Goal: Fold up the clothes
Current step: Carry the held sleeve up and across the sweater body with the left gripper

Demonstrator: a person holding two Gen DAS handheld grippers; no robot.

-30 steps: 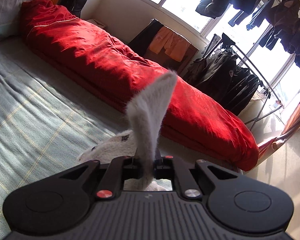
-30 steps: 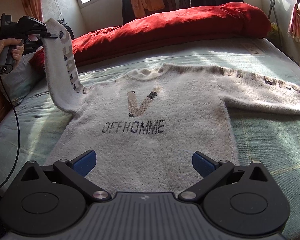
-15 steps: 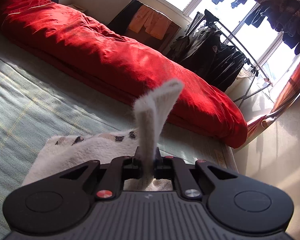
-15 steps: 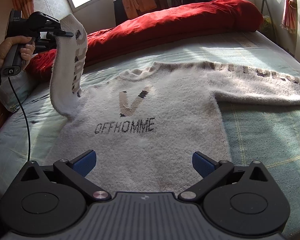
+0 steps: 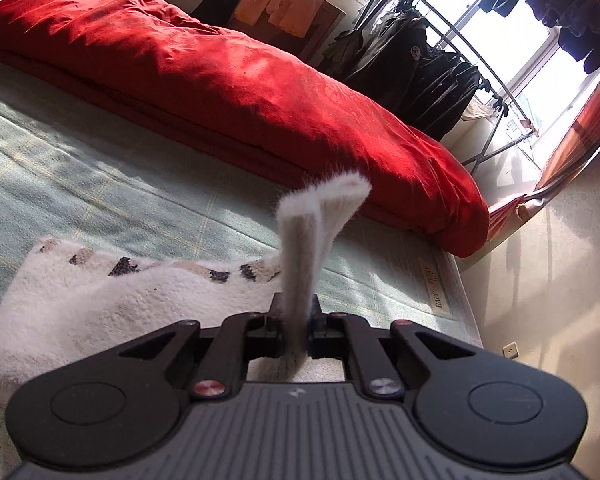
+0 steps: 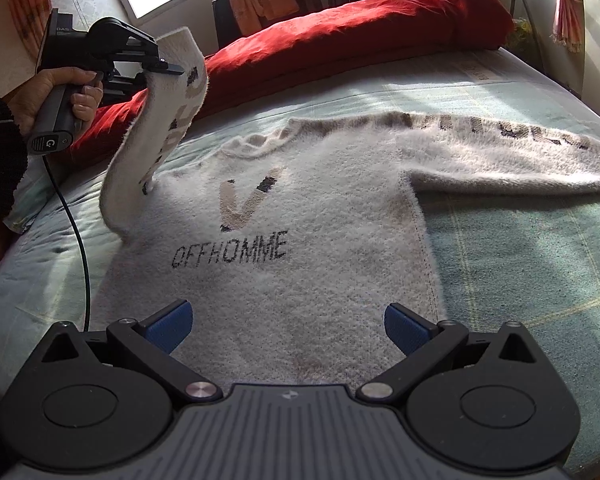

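A fluffy white sweater [image 6: 284, 264] lettered OFFHOMME lies face up on the bed. Its right sleeve [image 6: 512, 152] stretches flat toward the bed's right side. My left gripper [image 6: 168, 68] is shut on the cuff of the other sleeve [image 6: 156, 140] and holds it lifted above the sweater's left shoulder. In the left wrist view the pinched cuff [image 5: 320, 216] sticks up from my left gripper [image 5: 296, 316], with the sweater's body [image 5: 112, 312] below. My right gripper [image 6: 286, 326] hovers open over the sweater's lower hem, blue pads [image 6: 168, 326] wide apart and nothing between them.
A rolled red duvet [image 6: 340, 36] lies along the far side of the bed [image 6: 520, 264]. A person's hand [image 6: 56, 92] in a dark sleeve holds the left gripper, its cable hanging down. A rack of dark clothes [image 5: 416, 60] stands by the window past the bed's end.
My left gripper has carried the lifted sleeve inward, toward the sweater's chest, and a little lower. The right gripper stays open over the hem.
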